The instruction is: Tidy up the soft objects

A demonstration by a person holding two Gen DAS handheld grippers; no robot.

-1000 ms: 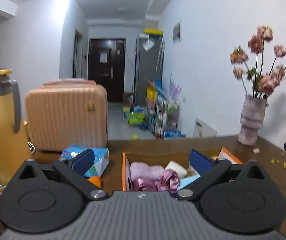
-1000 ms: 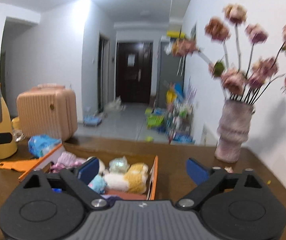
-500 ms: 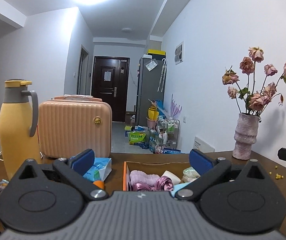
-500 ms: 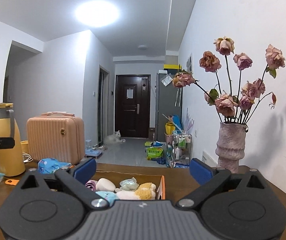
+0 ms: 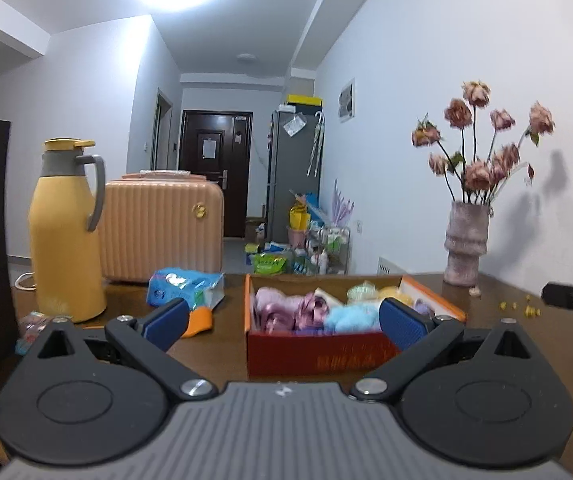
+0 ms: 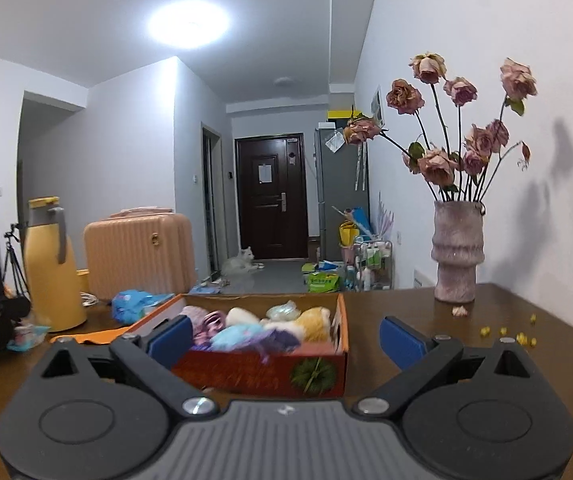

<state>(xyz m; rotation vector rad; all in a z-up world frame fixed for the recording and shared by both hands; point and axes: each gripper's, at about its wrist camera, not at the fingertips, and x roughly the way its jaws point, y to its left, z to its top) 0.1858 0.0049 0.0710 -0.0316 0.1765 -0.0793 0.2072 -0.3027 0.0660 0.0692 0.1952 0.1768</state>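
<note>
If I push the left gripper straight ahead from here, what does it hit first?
Most likely the red cardboard box of soft items: its near wall sits between the open fingers of the left gripper, slightly right of centre. Depth is unclear, and the gripper may be high enough to pass over the rim into the light-blue fluffy item.

Both handheld grippers look identical: the left gripper (image 5: 282, 322) and right gripper (image 6: 284, 336) each have a ribbed grey body with a tiny white logo up top, 2 matte black round housings with circular insets, 2 black link arms with silver screws at the pivots, triangular cutouts, and blue pads (image 5: 400, 323) on the fingers.
</note>
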